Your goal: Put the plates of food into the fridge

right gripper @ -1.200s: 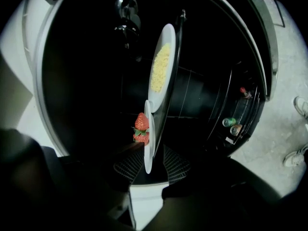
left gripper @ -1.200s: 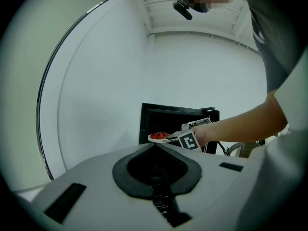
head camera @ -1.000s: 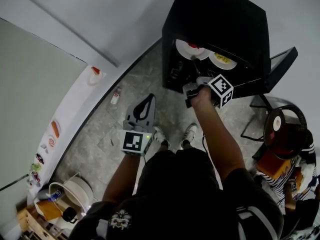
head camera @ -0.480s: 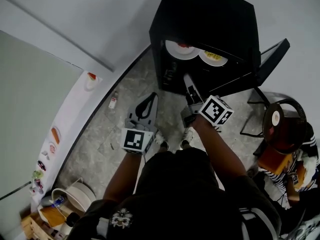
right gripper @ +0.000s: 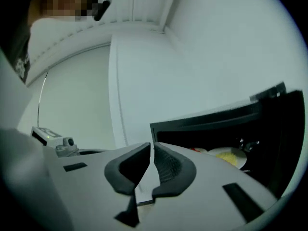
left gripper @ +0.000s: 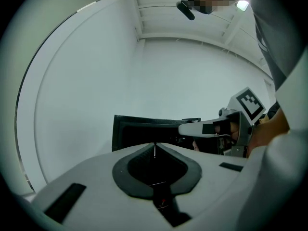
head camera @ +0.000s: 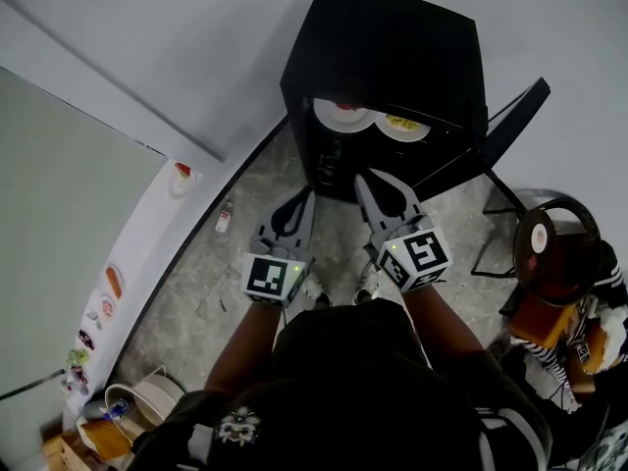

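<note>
Matt fridge (head camera: 392, 47) — speckled stone floor (head camera: 196, 273)

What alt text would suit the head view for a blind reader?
Seen from above, a person holds two grippers before an open black fridge with two plates of food inside. The left gripper is shut; the right gripper has empty jaws that are closing.

The right gripper (head camera: 365, 177) is drawing back from the fridge (head camera: 392, 47). A second ago its tips were reaching into the fridge's open front, close to the plates (head camera: 343, 114) on the shelf. Now it is hanging clear outside the fridge, with its tips pointing at the opening. Its jaws, wider apart a moment ago, are closing with nothing between them. The person's right arm is folding in, away from the fridge.
</note>
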Tool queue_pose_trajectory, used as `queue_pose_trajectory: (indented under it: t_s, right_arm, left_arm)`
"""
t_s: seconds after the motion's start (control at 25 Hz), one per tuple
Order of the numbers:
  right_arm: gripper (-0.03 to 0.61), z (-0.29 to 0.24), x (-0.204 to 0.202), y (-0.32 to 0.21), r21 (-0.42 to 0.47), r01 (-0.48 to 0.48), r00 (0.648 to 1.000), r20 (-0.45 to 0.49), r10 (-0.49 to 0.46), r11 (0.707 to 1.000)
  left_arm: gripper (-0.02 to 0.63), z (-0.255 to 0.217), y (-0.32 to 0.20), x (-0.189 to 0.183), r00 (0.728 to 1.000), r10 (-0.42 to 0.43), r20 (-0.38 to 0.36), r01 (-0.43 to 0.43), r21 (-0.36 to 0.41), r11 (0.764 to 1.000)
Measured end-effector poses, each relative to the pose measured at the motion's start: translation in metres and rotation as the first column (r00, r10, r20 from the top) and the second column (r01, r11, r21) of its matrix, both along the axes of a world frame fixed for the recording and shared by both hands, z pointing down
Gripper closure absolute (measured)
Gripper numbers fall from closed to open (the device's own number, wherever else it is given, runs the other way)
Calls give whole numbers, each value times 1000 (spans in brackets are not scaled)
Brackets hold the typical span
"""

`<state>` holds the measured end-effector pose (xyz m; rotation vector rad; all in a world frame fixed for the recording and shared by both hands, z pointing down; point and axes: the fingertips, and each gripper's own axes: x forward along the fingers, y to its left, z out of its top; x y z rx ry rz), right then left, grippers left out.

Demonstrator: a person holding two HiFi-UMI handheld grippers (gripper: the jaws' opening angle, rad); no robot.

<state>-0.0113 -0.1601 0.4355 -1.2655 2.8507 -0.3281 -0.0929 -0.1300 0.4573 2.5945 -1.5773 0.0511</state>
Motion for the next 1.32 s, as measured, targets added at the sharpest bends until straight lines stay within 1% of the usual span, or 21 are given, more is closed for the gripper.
queue_pose_trajectory:
  t_s: [0.08,0.12,0.2,0.32,0.4,0.6,0.76,0.84,0.96,1.0,1.12,1.32]
  right_arm:
    - [542,-13,4,5,88,-6,998,-58,11,996]
    - [545,-21,6,6,130,-17,997,-72,27,991]
    - [554,-34,15,7,203,-47,993,-93,67,978]
    - [554,-46,28,9,286,-88,985,-118,127,954]
    - [554,-52,35,12,318,-103,982,-120,148,943]
    - [554,-57,45,21,349,-104,980,-121,155,931]
    - [555,-61,47,21,361,-100,982,-113,150,927]
    - [554,-63,47,20,368,-94,984,-109,143,925]
    - [555,-63,48,21,372,-88,984,-109,138,924]
    - [554,-63,49,22,371,-87,985,-108,136,925]
    - [555,-62,50,23,368,-87,986,-103,133,926]
    - [554,-63,52,25,377,-83,986,-103,130,923]
  left_arm:
    - [592,-15,-2,6,1000,2,-28,-2,21,1000]
    - [591,-20,-3,9,999,5,-34,-4,29,1000]
    - [592,-23,-2,14,1000,12,-23,-12,30,999]
    - [591,-29,-2,21,1000,25,-8,-24,50,998]
    - [592,-36,-1,27,999,33,-7,-32,59,998]
    - [591,-49,-1,45,999,48,-11,-47,95,994]
    - [591,-55,-3,53,999,51,-20,-48,104,993]
    - [591,-51,-4,53,999,49,-2,-49,99,994]
    - [591,-44,-1,54,999,44,17,-45,65,997]
    - [591,-45,-1,54,999,41,13,-42,66,997]
    - [591,-57,-1,57,999,35,-23,-33,101,994]
    - [591,-56,1,59,999,30,-26,-28,94,995]
